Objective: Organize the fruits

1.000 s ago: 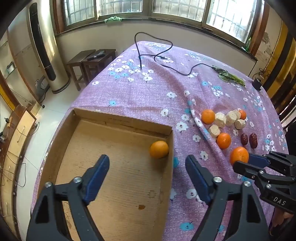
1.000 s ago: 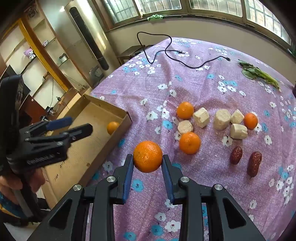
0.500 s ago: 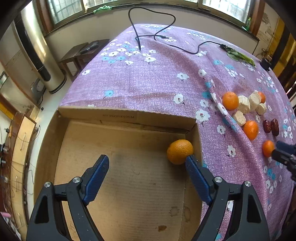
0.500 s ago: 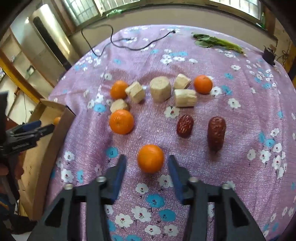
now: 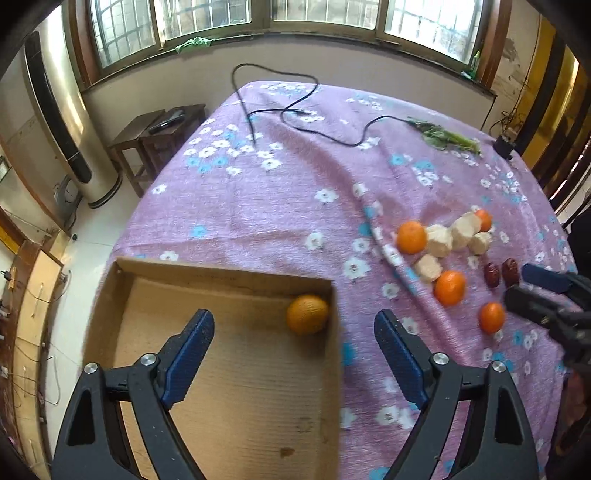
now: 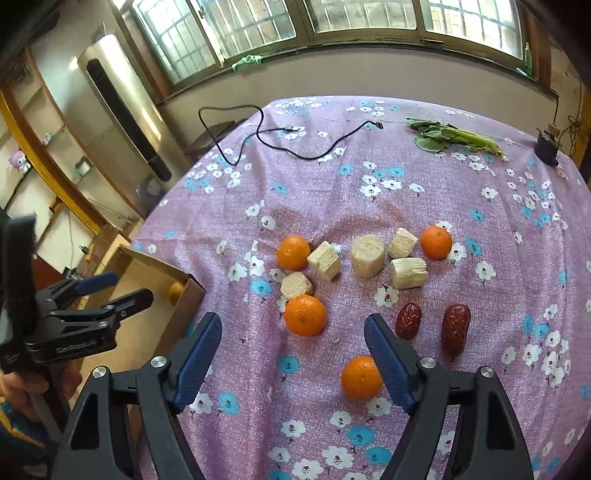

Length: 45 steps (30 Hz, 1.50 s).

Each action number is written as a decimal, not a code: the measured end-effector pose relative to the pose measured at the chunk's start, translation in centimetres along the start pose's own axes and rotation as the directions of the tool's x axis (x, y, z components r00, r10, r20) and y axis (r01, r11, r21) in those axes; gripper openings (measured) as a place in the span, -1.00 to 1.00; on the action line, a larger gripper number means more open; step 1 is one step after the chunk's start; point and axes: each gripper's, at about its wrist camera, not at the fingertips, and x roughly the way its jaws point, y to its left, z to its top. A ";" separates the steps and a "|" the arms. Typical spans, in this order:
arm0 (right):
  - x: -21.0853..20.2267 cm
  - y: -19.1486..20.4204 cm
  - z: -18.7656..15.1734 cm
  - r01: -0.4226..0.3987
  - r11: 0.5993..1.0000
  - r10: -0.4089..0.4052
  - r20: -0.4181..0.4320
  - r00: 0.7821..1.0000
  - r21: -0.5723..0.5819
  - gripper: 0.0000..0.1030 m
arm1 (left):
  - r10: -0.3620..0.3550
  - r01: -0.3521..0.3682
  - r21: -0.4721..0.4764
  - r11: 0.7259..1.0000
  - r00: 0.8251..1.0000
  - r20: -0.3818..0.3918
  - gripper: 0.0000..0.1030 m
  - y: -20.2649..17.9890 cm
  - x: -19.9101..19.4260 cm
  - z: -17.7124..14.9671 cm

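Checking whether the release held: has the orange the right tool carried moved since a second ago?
Yes. It left the right tool and now rests on the tablecloth, near the two dates, outside the cardboard box.

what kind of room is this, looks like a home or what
Most likely a lived-in home, perhaps a dining room: a flowered tablecloth over the table, a floor-standing air conditioner by barred windows, and a plush toy on a shelf.

Left tool (image 5: 293, 334): black plastic arms, blue ribbed pads (image 5: 188, 347), silver screws at the pivots; right tool (image 6: 293, 345) is built alike; the left one's side bears faint white lettering, unreadable; bare skin of the left hand (image 6: 22, 384) shows below it.
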 end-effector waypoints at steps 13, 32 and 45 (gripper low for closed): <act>-0.1 1.3 -0.4 -0.061 0.995 0.060 -0.017 0.998 -0.076 0.61 | 0.047 -0.049 -0.035 0.998 0.997 -0.056 0.71 3.1 2.0 -1.1; 0.6 0.6 -0.7 -0.054 0.997 0.051 -0.053 0.997 -0.057 0.36 | -0.140 0.159 0.177 0.971 0.983 -0.119 -0.65 2.0 6.8 -0.4; -0.2 -2.0 -1.4 -0.035 0.999 0.034 -0.054 0.998 -0.022 0.36 | -0.196 0.202 0.176 0.963 0.979 -0.053 -0.67 -0.1 0.7 -0.1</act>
